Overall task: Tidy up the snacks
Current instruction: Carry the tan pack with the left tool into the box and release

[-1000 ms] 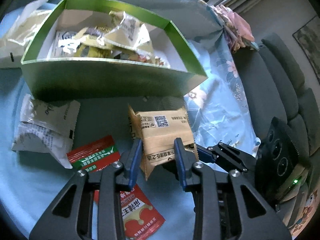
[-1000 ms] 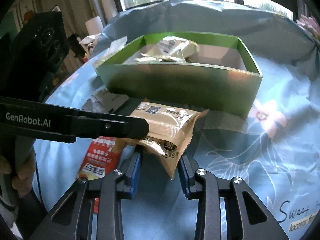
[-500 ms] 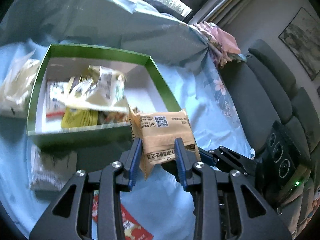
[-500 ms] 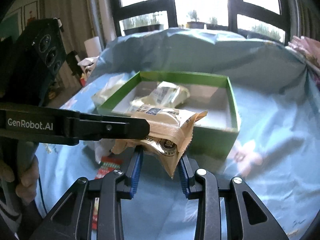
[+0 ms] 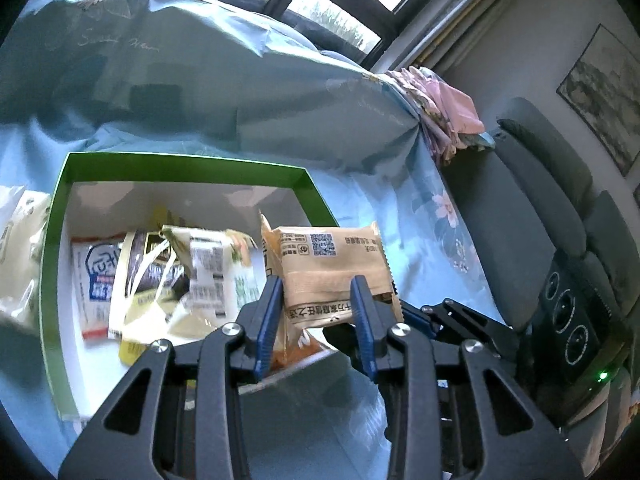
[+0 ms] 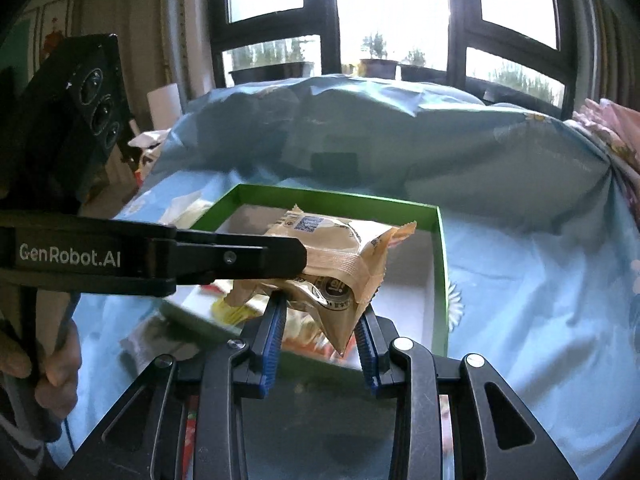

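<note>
Between both claws hangs a tan crinkle-edged snack packet (image 5: pixel 332 264) with a QR code, the left claw (image 5: pixel 316 312) and right claw (image 6: pixel 320 340) each clamped on it, angled downward above the green box (image 5: pixel 180 164).

Black left gripper (image 5: pixel 316 300), blue pads (image 5: pixel 269 312), silver screws

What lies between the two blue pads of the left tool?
The tan snack packet sits between the left tool's pads, above the green box; the left wrist view shows it.

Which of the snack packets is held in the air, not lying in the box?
The tan packet with the QR code: both grippers, left and right, clamp it above the green box; the others lie inside.
</note>
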Tool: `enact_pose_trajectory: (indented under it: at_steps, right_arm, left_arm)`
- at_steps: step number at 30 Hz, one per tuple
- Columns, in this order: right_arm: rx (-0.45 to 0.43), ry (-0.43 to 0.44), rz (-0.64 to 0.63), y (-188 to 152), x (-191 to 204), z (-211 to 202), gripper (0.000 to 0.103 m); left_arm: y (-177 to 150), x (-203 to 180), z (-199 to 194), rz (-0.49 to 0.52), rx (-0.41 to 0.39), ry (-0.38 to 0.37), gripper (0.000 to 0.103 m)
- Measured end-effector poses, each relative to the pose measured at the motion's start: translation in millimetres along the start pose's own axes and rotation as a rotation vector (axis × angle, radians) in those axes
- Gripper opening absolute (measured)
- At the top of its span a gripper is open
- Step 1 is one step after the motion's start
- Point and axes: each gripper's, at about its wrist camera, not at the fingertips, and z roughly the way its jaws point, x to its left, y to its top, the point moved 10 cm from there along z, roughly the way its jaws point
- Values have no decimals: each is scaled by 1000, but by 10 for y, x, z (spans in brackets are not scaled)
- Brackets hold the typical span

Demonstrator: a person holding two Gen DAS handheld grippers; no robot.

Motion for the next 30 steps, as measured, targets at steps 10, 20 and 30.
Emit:
enact_pose_trajectory:
  at_steps: [10, 20, 30]
  right_arm:
    - [67, -12, -7, -82, -44, 376, 36]
    - [89, -21, 6, -109, -82, 460, 36]
    - [105, -33, 17, -136, -89, 497, 36]
  left_arm:
    - [-15, 254, 215, -19, 13, 39, 34]
    - [-45, 256, 251, 29, 1, 99, 36]
    - [-37, 274, 285, 61, -7, 146, 39]
